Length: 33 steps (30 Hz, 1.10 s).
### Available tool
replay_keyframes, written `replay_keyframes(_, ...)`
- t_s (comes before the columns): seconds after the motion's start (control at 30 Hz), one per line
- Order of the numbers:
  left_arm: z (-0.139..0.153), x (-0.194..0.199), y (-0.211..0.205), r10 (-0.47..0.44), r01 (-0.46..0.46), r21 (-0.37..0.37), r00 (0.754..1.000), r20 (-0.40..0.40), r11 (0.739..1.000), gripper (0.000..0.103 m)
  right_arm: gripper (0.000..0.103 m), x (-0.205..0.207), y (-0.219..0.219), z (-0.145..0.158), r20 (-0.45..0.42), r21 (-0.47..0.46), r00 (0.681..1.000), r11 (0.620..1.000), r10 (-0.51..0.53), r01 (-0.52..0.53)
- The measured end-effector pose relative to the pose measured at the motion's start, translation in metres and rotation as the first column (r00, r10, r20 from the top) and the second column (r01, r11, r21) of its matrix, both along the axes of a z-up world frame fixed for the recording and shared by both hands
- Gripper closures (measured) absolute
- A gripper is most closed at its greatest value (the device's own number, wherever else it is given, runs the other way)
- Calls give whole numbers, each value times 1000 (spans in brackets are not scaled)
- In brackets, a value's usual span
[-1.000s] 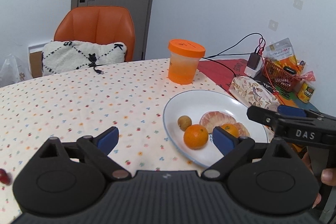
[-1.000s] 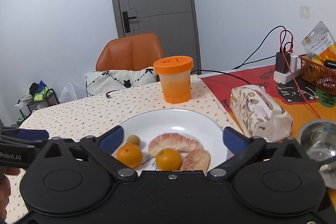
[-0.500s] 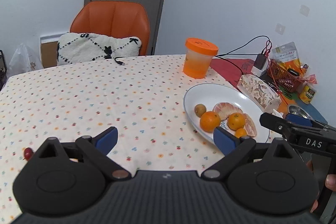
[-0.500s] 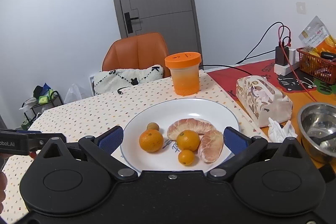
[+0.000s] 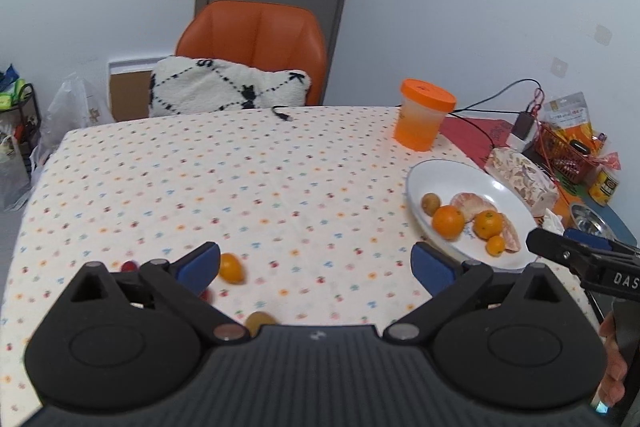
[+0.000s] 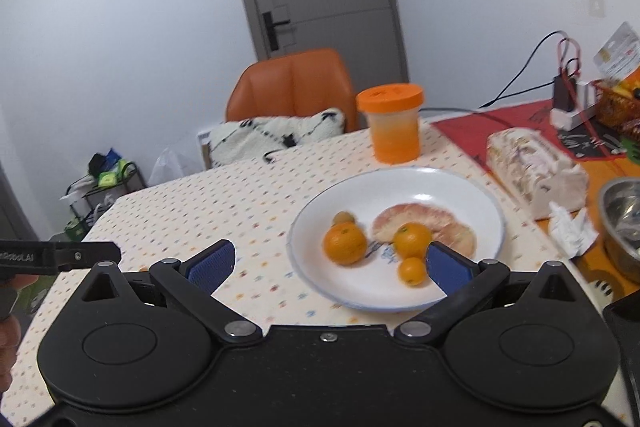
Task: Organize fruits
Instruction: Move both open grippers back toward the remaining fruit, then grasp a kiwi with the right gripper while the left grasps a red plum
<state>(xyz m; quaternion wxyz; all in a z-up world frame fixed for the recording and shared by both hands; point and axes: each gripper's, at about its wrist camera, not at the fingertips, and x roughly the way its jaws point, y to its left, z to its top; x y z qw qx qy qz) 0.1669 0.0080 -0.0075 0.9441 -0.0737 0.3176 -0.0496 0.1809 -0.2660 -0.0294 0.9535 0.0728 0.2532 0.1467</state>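
A white plate sits on the right of the dotted tablecloth. It holds two mandarins, a small kumquat, a brownish longan and peeled pomelo segments. Loose on the cloth near my left gripper lie a kumquat, a brownish fruit and small red fruits. My left gripper is open with nothing in it. My right gripper, open and holding nothing, hangs over the plate's near-left edge.
An orange lidded tub stands behind the plate. A tissue pack, a steel bowl, a red basket and cables crowd the right. An orange chair with a pillow is at the far edge.
Both grippers have pulled back and up from the plate. The left view has swung left, bringing the loose kumquat, brownish fruit and red fruits into sight. Both stay open.
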Motion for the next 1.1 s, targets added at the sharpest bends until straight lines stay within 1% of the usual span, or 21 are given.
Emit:
replay_keyframes(0.13,-3,-5,16,40,-40,9,999,-20,999,2,0,-3,13,0,-6,-2,1000,1000,29,-29)
replay_keyframes(0.3,-6,-12,38,97,-96,26,995,-13,995,3,0,-5,29,0,-11,1,997,997,74,-74)
replay_keyframes(0.5,-13,-24,61,130,-130,25,991,5,991,3,0,-2,45,-4,-43,23,993,993,113,-112)
replay_keyframes(0.57,-17,-26,68,139,-139,27,990,-2,990,4,0,0,51,-6,-44,18,991,992,122,-122)
replay_keyframes(0.7,-24,-30,80,159,-159,12,987,-5,987,5,3,-1,64,-8,-44,10,987,988,155,-155)
replay_keyframes(0.77,-27,-31,86,176,-176,5,984,0,984,7,6,-2,72,-9,-47,6,983,985,175,-175)
replay_keyframes(0.83,-31,-32,92,188,-188,-5,982,0,982,13,13,-2,81,-10,-49,4,979,980,199,-200)
replay_keyframes(0.87,-33,-31,94,192,-192,-8,981,-3,981,15,15,-1,85,-11,-53,5,976,978,210,-210)
replay_keyframes(0.93,-37,-30,97,199,-199,-8,980,-12,980,26,21,-1,94,-13,-63,9,971,973,232,-232)
replay_keyframes(0.97,-39,-29,99,202,-202,-7,979,-15,979,29,22,-1,99,-15,-66,11,968,970,244,-244)
replay_keyframes(1.03,-44,-26,103,215,-215,-10,976,-26,976,39,25,1,108,-17,-73,17,960,963,270,-269)
replay_keyframes(1.1,-48,-22,106,227,-228,-13,973,-29,974,43,26,2,119,-20,-81,23,952,956,294,-293)
